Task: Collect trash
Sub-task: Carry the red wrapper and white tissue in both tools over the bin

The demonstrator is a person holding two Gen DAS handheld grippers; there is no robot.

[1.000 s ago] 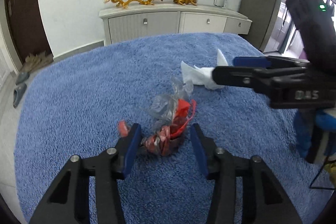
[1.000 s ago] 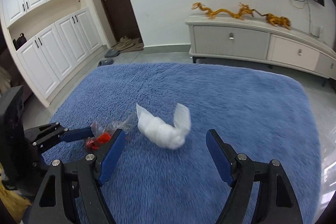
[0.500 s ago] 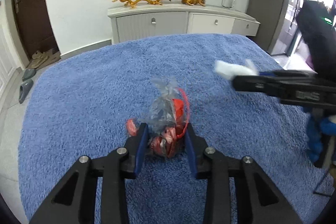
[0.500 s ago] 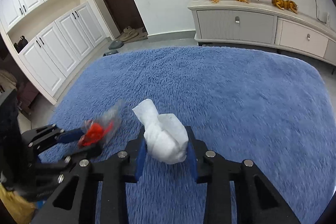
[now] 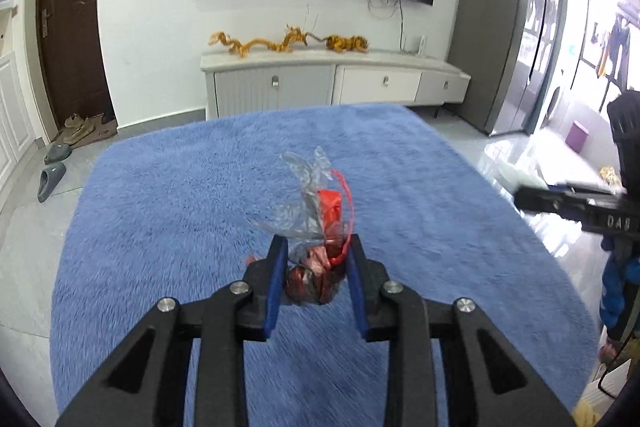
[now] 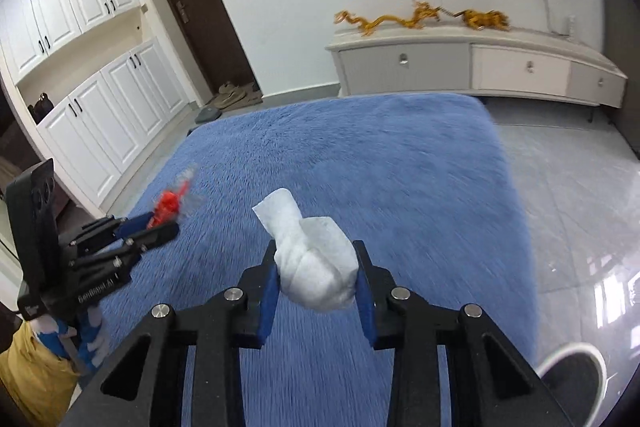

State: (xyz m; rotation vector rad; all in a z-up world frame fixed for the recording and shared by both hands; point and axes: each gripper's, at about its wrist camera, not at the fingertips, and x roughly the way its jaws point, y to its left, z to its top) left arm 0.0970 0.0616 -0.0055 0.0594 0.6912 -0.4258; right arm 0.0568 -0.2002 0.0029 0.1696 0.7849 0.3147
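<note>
A crumpled clear-and-red plastic wrapper (image 5: 320, 219) sticks up between the blue pads of my left gripper (image 5: 316, 247). The jaws are closing and the pads press on its lower part, holding it above the blue rug (image 5: 160, 227). My right gripper (image 6: 316, 249) is shut on a wad of white tissue (image 6: 316, 271), also lifted off the rug. In the right wrist view the left gripper (image 6: 156, 227) shows at the left with the red wrapper (image 6: 170, 203) in it. The right gripper's dark fingers (image 5: 560, 205) reach in from the right edge of the left wrist view.
A low white TV cabinet (image 5: 320, 83) with golden dragon figures stands against the far wall. Slippers (image 5: 52, 179) lie on the grey tiles left of the rug. A dark round white-rimmed container (image 6: 568, 375) sits at the lower right, and a yellow bag (image 6: 36, 367) at the lower left.
Both grippers closed on their pieces, the left on the wrapper and the right on the tissue. Both then lifted them off the rug and swung away; the view now shows more of the room.
</note>
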